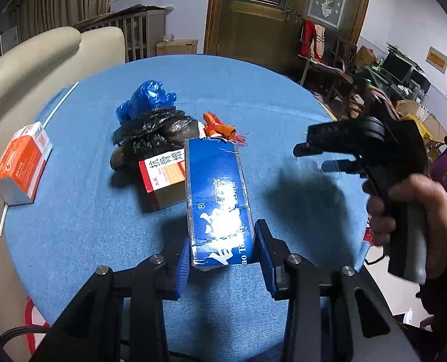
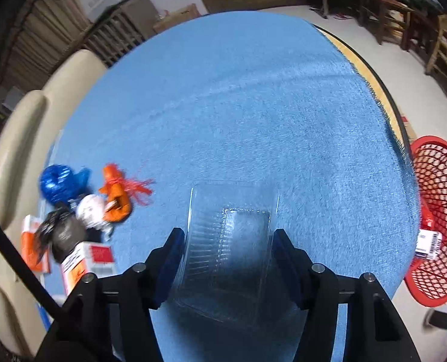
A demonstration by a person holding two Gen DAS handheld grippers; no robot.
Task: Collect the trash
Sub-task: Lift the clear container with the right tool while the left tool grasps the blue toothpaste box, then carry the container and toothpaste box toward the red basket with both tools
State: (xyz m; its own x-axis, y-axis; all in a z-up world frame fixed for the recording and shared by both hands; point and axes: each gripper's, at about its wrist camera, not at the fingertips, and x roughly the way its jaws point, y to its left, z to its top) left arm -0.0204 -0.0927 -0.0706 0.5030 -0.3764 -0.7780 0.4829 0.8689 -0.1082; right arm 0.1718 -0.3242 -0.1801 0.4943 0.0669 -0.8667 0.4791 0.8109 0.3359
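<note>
My left gripper (image 1: 223, 256) is shut on a blue carton (image 1: 217, 199) and holds it above the blue tablecloth (image 1: 102, 241). My right gripper (image 2: 228, 259) is shut on a clear plastic tray (image 2: 229, 247) held over the cloth (image 2: 238, 105); the right gripper also shows in the left wrist view (image 1: 328, 157), off to the right. A heap of trash lies beyond the carton: a blue bag (image 1: 146, 99), a black bag (image 1: 157, 135), orange scraps (image 1: 220, 126) and a red-and-white box (image 1: 163, 178). An orange box (image 1: 21, 163) lies at the left.
A red mesh basket (image 2: 437, 217) stands on the floor past the table's right edge, with a labelled item inside. A cream sofa (image 1: 27, 60) borders the table's left. A white straw (image 1: 60, 105) lies by the orange box. Chairs and clutter stand at the far right.
</note>
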